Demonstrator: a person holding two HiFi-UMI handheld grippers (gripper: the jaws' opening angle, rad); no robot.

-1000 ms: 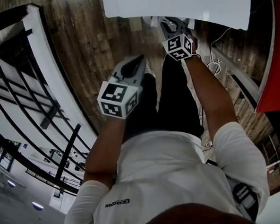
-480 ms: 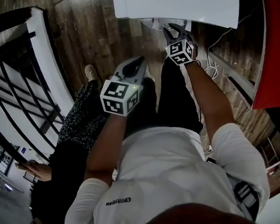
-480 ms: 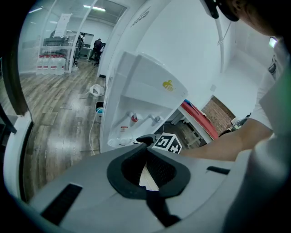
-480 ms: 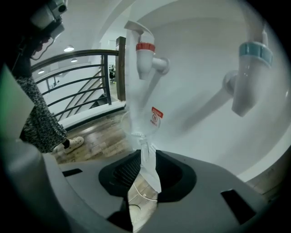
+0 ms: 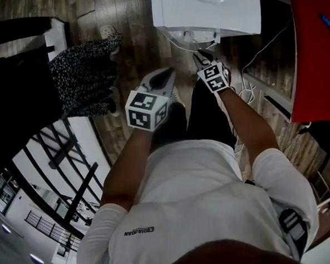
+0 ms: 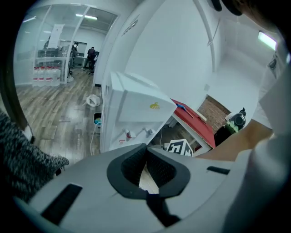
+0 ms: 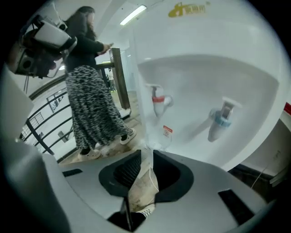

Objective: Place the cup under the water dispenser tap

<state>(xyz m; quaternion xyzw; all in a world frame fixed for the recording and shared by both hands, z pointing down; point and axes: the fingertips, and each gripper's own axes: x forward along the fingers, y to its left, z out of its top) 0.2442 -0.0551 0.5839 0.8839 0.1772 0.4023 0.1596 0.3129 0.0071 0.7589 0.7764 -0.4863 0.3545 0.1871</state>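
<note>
Clear thin plastic cup [image 5: 186, 37] sits at the tip of the right gripper [image 5: 200, 55], just in front of the white box-shaped water dispenser [image 5: 205, 9]; the left gripper [image 5: 164, 73] is held back over the person's legs, near a bystander's patterned skirt [image 5: 86, 72]. Left gripper view: jaw tips meet, nothing between them, dispenser ahead. Right gripper view: jaws pinch the cup's wall, low in front of the recess, below the red tap [image 7: 158, 99] and left of the blue tap [image 7: 218, 120].
</note>
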